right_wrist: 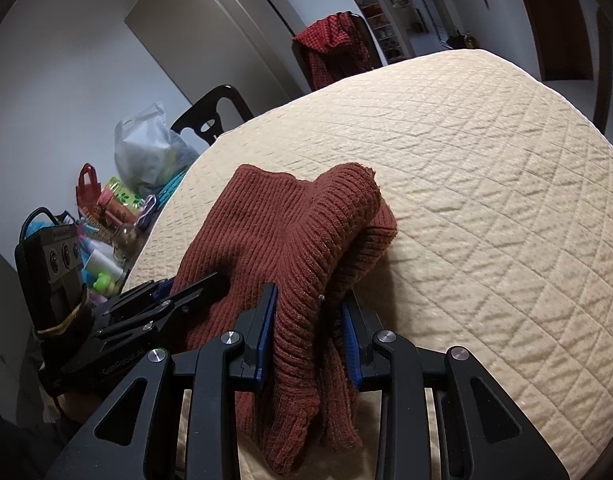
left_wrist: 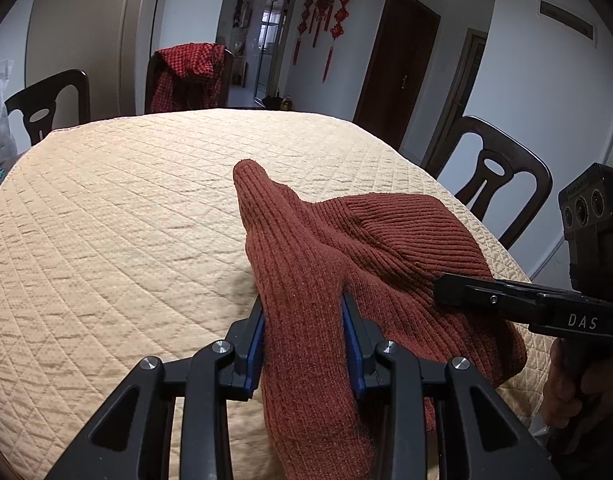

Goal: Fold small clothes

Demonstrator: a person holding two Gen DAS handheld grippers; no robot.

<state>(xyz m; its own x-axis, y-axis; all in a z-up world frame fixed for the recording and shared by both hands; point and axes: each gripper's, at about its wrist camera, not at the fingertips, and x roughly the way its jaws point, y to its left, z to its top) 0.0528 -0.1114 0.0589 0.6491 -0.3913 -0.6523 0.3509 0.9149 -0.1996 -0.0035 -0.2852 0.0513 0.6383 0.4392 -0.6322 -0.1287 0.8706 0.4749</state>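
Note:
A rust-brown ribbed knit garment (left_wrist: pixel 346 248) lies bunched on the beige quilted table cover (left_wrist: pixel 126 220). My left gripper (left_wrist: pixel 302 312) is shut on a fold of the garment, cloth filling the gap between its blue pads. My right gripper (right_wrist: pixel 308 304) is shut on another thick fold of the same garment (right_wrist: pixel 274 224). In the left wrist view the right gripper (left_wrist: pixel 446 286) comes in from the right onto the garment's edge. In the right wrist view the left gripper (right_wrist: pixel 178 288) comes in from the left, close beside.
Dark wooden chairs (left_wrist: pixel 494 184) stand around the table; one at the far side carries a red checked cloth (left_wrist: pixel 186 76). A plastic bag (right_wrist: pixel 150 152) and small clutter (right_wrist: pixel 106 216) sit off the table's left edge. The quilted cover (right_wrist: pixel 486 200) stretches away beyond the garment.

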